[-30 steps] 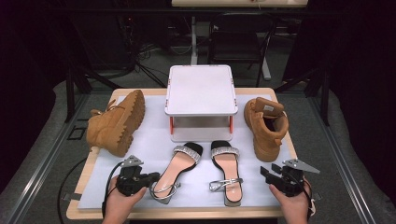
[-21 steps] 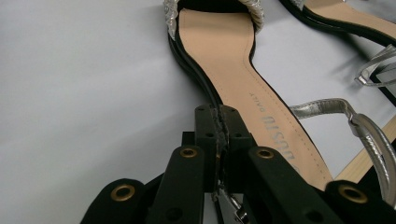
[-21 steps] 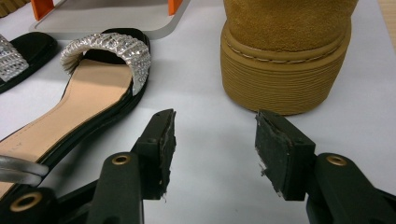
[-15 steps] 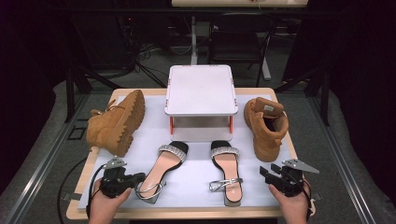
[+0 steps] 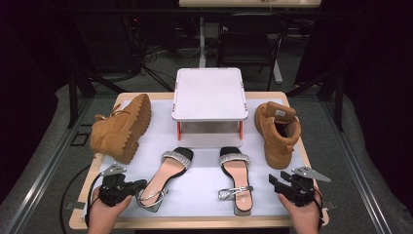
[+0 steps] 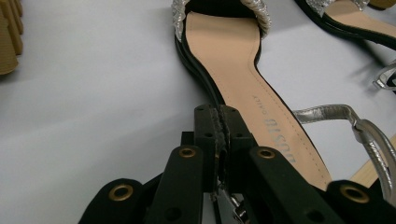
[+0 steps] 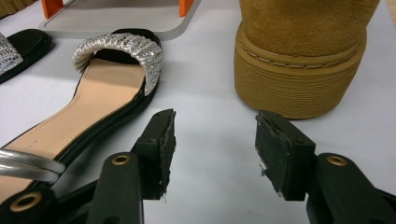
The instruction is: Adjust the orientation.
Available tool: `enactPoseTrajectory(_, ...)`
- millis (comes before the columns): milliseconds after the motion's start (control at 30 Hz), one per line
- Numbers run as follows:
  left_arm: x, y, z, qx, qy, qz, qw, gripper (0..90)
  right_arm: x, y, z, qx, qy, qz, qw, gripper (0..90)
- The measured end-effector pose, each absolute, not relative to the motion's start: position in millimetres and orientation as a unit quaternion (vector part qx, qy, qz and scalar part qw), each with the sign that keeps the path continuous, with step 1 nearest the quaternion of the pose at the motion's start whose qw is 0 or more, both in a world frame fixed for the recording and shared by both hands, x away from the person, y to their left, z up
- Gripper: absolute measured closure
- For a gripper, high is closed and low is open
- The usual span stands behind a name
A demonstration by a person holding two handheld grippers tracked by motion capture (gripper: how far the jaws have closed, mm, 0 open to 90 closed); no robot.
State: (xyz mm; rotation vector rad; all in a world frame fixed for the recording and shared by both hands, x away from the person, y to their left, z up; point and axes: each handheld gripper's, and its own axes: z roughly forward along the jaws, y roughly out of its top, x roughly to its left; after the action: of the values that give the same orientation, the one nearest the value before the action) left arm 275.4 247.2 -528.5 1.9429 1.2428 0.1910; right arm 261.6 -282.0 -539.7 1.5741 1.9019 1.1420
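Two black sandals with silver straps lie on the white mat. My left gripper (image 5: 139, 186) is at the heel of the left sandal (image 5: 168, 175), near the table's front left. In the left gripper view its jaws (image 6: 219, 126) are pressed together over the edge of that sandal (image 6: 233, 60), with a bit of silver strap caught low between them. My right gripper (image 5: 272, 181) rests at the front right, open and holding nothing. In the right gripper view it (image 7: 212, 140) points between the right sandal (image 7: 102, 88) and the upright tan boot (image 7: 299, 70).
A second tan boot (image 5: 122, 126) lies on its side at the left. A white low stand with orange legs (image 5: 208, 92) sits at the back middle. The right sandal (image 5: 236, 178) lies between the two grippers. The wooden table edge (image 5: 195, 225) runs close in front.
My left gripper has moved left along the front edge, and the left sandal's heel came with it, so the sandal now lies slanted. The right gripper stayed put.
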Motion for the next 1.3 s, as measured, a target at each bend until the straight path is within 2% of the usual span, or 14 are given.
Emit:
enactPoseTrajectory(100, 272, 243, -527, 0.769, 0.496, 0.101, 0.39, 83.5, 261, -280, -538, 0.561, 0.685, 0.413, 0.212, 47.4)
enactPoseTrajectory(333, 272, 245, -528, 0.76, 0.506, 0.121, 0.39, 68.4, 257, -271, -534, 0.544, 0.696, 0.42, 0.207, 50.6)
enactPoseTrajectory(400, 272, 248, -527, 0.75, 0.504, 0.115, 0.413, 61.3, 255, -267, -532, 0.539, 0.701, 0.42, 0.205, 50.6)
enactPoseTrajectory(567, 271, 249, -524, 0.746, 0.5, 0.112, 0.426, 54.9, 249, -255, -526, 0.522, 0.71, 0.427, 0.202, 49.2)
enactPoseTrajectory(767, 272, 243, -528, 0.749, 0.496, 0.105, 0.426, 50.5, 241, -239, -516, 0.501, 0.723, 0.431, 0.201, 43.5)
enactPoseTrajectory(867, 273, 240, -529, 0.753, 0.494, 0.105, 0.422, 46.6, 234, -228, -511, 0.494, 0.725, 0.441, 0.189, 37.3)
enactPoseTrajectory(1033, 273, 237, -531, 0.754, 0.491, 0.113, 0.421, 45.3, 225, -213, -511, 0.486, 0.738, 0.432, 0.181, 31.8)
enactPoseTrajectory(1300, 273, 237, -531, 0.751, 0.494, 0.115, 0.424, 44.3, 222, -206, -514, 0.492, 0.742, 0.421, 0.172, 31.4)
